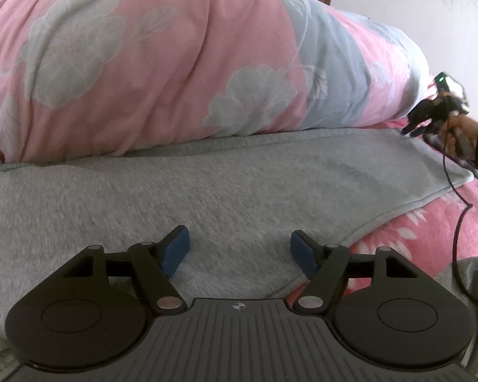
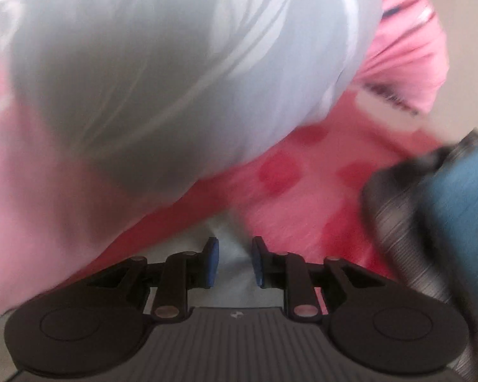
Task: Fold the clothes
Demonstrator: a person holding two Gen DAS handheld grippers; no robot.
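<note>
While left gripper (image 1: pixel 240 251) gapes over grey garment (image 1: pixel 207 184); right gripper (image 2: pixel 233 262) seemingly empty.

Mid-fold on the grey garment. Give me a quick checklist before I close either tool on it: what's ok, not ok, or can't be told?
1. Left tool open: ok, jaws spread wide with nothing between them.
2. Left tool over the grey garment: ok, fleece lies under both fingers, the hem just to its right.
3. Right tool open: ok, narrow gap, pale cloth showing between the fingers.
4. Right tool gripping cloth: cannot tell, the right wrist view is motion-blurred.
5. Garment flat: ok where seen, on the left wrist view.
6. Pink floral quilt clear of the garment: not ok, it bulges onto the far edge.
</note>
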